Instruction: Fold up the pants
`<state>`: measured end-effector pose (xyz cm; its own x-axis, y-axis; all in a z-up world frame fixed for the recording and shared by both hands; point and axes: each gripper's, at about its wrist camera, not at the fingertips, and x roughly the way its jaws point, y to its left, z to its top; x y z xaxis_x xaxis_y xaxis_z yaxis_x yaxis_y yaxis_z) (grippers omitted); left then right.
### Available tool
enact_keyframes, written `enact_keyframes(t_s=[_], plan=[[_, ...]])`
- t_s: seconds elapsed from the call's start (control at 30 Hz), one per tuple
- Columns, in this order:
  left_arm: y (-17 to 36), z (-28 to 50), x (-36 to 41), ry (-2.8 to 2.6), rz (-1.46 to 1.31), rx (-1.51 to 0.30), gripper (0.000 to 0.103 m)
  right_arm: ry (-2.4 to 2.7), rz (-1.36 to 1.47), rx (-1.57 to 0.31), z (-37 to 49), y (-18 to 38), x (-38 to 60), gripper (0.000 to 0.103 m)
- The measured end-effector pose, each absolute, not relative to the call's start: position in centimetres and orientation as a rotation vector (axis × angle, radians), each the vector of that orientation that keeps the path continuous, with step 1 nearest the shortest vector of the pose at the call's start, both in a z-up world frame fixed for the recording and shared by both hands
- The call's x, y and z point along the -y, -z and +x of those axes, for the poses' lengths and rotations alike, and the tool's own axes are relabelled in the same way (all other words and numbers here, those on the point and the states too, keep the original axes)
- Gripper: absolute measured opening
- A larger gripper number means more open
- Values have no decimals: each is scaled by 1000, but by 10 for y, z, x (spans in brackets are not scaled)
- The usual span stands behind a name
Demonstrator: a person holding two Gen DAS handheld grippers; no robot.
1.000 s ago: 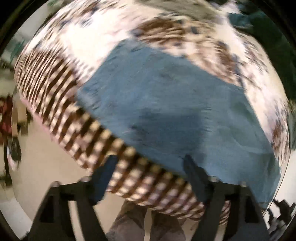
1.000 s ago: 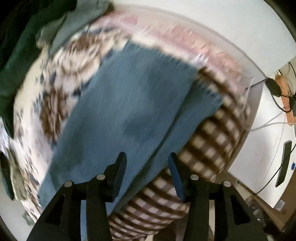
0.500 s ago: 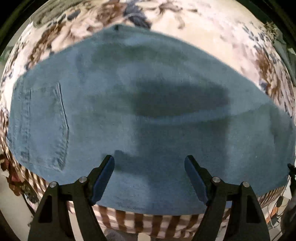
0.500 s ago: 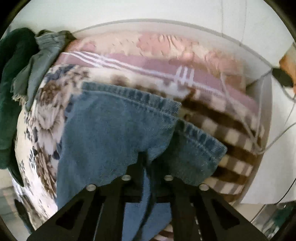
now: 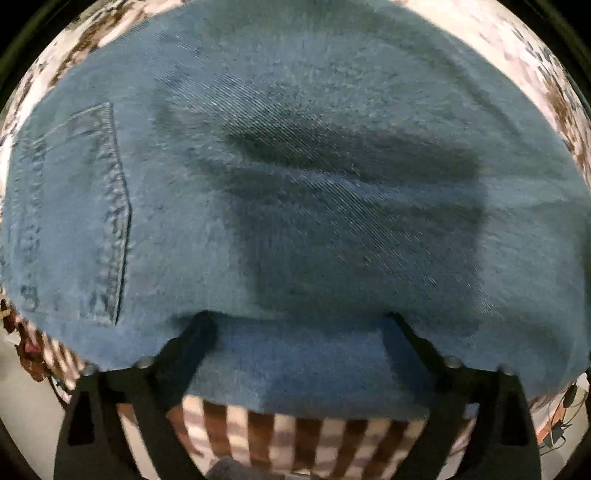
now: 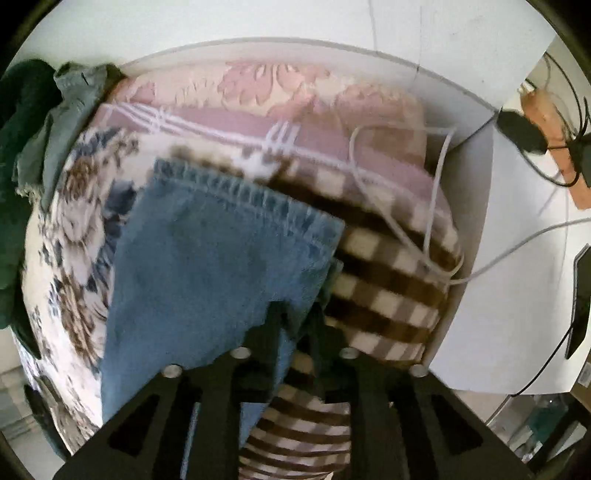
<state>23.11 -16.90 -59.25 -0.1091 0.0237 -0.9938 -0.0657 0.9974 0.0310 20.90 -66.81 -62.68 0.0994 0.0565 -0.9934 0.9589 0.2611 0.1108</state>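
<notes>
While a white wall (image 6: 258,22) backs the bed's checked blanket (image 6: 388,295), the jeans (image 5: 295,184) spread ahead of the left gripper (image 5: 299,321), its fingers apart under a fold. Right gripper (image 6: 295,317) fingers are clamped together on the jeans' hem edge.

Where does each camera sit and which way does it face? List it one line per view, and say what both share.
Left wrist: on the left gripper, looking down close onto the jeans; its spread fingers press into the denim.
Right wrist: on the right gripper, facing along the bed toward the white wall; its fingers are shut on the jeans near the hem.
Shared: the jeans and the checked blanket.
</notes>
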Motion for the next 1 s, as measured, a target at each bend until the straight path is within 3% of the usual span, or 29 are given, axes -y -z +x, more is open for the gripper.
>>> enact_keyframes(t_s=[0.2,0.3,0.53,0.67,0.77,0.87,1.0], plan=[[600,241,163,-71,-71,-1690,103,888,1004,-1214,235,598,677,36],[597,268,177,-100,-62,-1735,103,744,916,-1328,284,606,657,36],[554,314,212,-43,-40,-1576,103,158,610,-1612,410,644,493,36],[587,357,214,-97,74,-1599,103,167,424,-1644,447,671,448,34],[584,373,195,-95,-27,-1611,103,283,547,-1678,456,678,460,36],[548,377,180,-93,-22,-1546,103,191,553,-1616,463,648,453,37],[524,394,152,-141,7,-1515,103,-8,545,-1598,480,624,422,49]])
